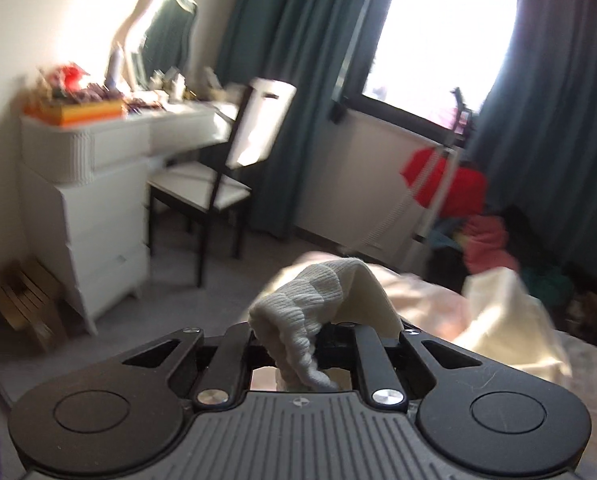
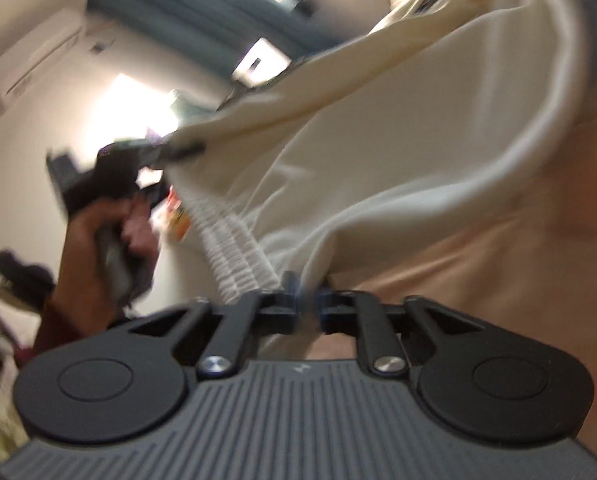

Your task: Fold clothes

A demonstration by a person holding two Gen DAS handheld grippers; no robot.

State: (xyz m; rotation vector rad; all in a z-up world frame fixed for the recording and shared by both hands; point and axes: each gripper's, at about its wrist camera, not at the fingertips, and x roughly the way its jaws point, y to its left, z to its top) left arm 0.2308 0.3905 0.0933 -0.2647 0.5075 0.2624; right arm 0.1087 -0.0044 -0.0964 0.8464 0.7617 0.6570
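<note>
Room: teal curtains point(image 1: 298, 60) are hung beside a bright window point(image 1: 446, 28); grey carpet is seen below.
Bed: a pale pink cover point(image 1: 426, 300) is spread at lower right of the left view.
Desk: a white desk point(image 1: 98, 152) with drawers is set by the wall, its top crowded with blurred items; a dark-framed chair point(image 1: 222, 176) is placed at it.
Clothes pile: red and pink garments point(image 1: 458, 192) are heaped under the window.
Cream garment: the cream garment point(image 2: 378, 152) is held up above the bed, stretched between both tongs; its ribbed hem point(image 1: 298, 308) is draped over the left tool.
Left tongs: the left tongs point(image 1: 298, 360) are clenched on the ribbed hem.
Right tongs: the right tongs point(image 2: 306, 312) are clamped on the garment's gathered edge.
Hand: a hand point(image 2: 98, 248) gripping the other tool is seen, blurred, at left of the right view.
</note>
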